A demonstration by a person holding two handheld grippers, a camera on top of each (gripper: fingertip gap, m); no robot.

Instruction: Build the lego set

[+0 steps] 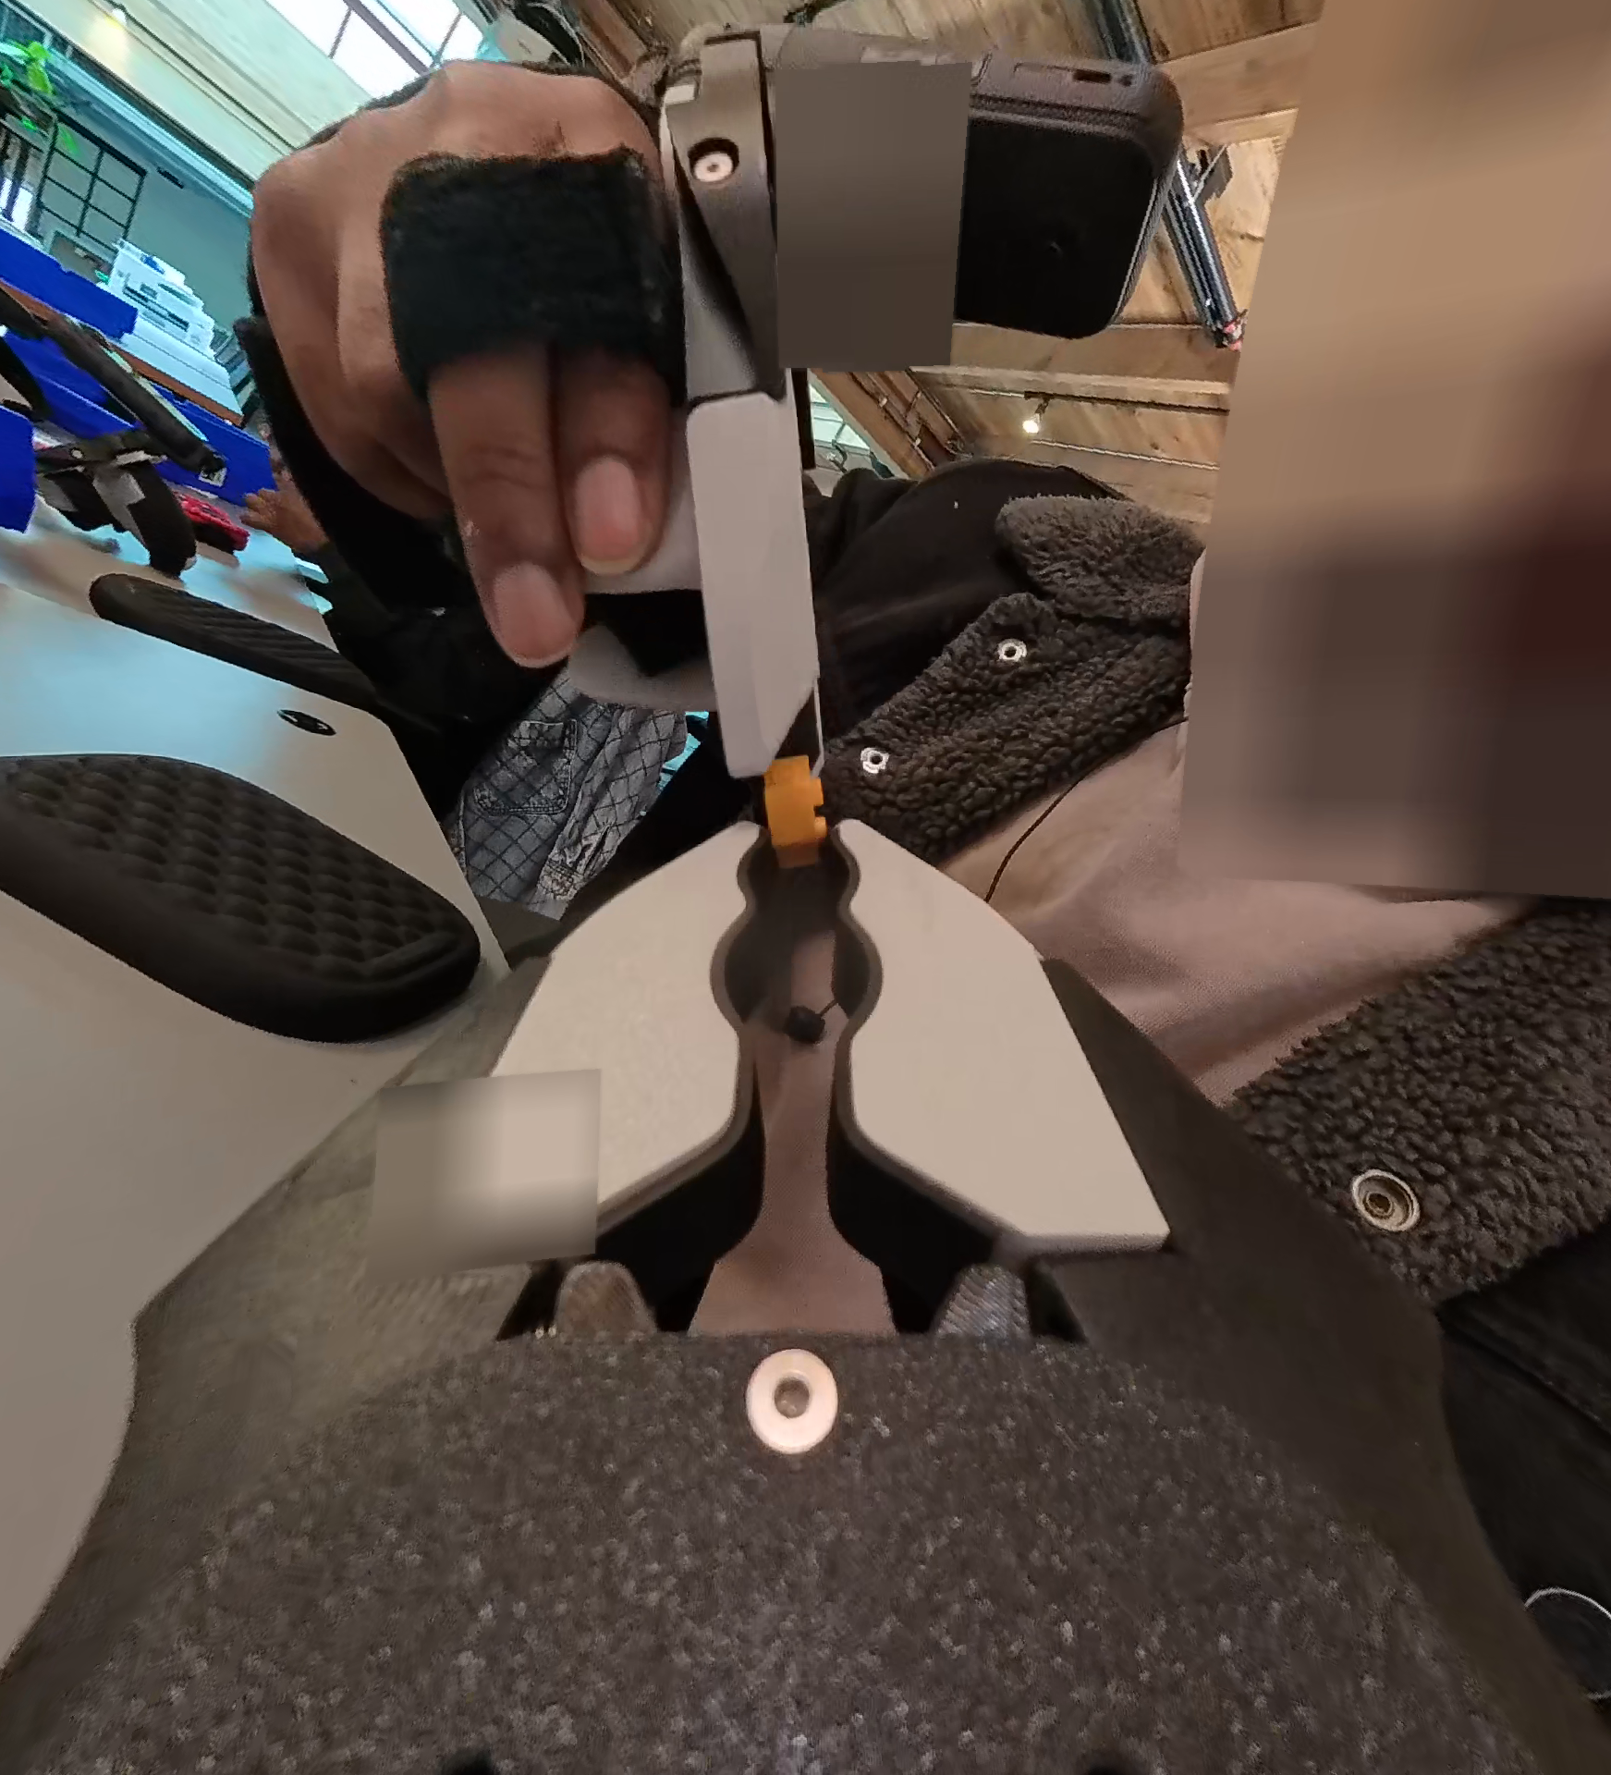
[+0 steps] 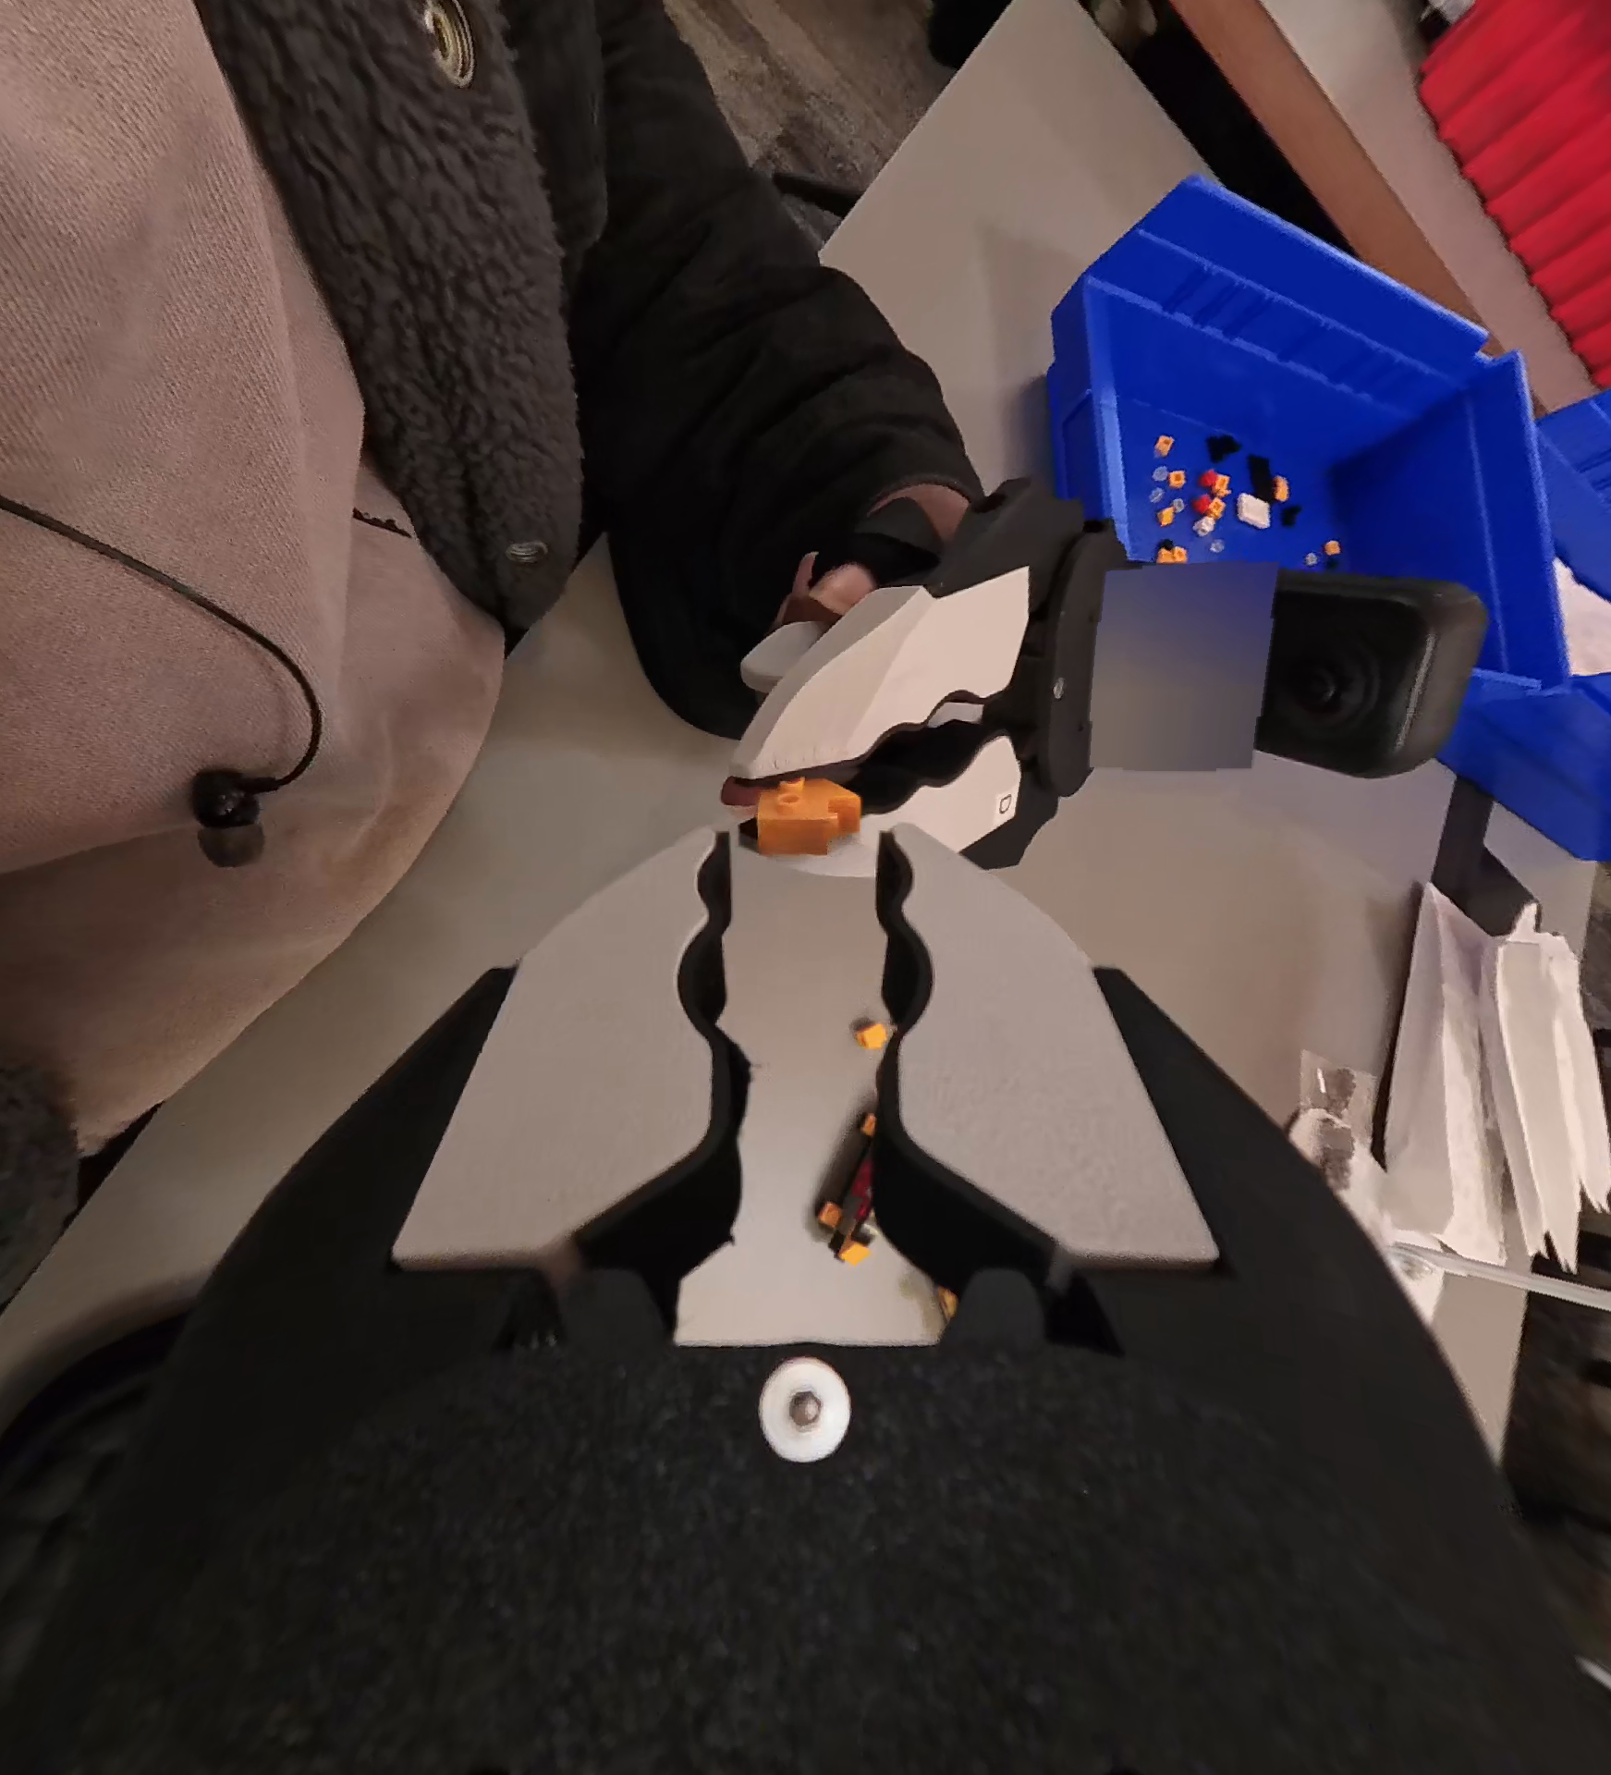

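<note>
Orange lego piece sits clamped at my left gripper tips, held in the air over the table. My right gripper is parted, tips just beside it. Judged light, rigid, slippery; pinch its flat sides.

This looks like a big open workshop or lab in a converted loft, with a timber beam ceiling carrying small spotlights, and tall dark-framed windows with green plants high up. Long pale work tables hold blue plastic parts bins, one with small coloured bricks scattered inside, and a stack of white boxes sits farther back. A padded black wrist rest lies on the nearest table, beside some folded paper sheets.
</note>
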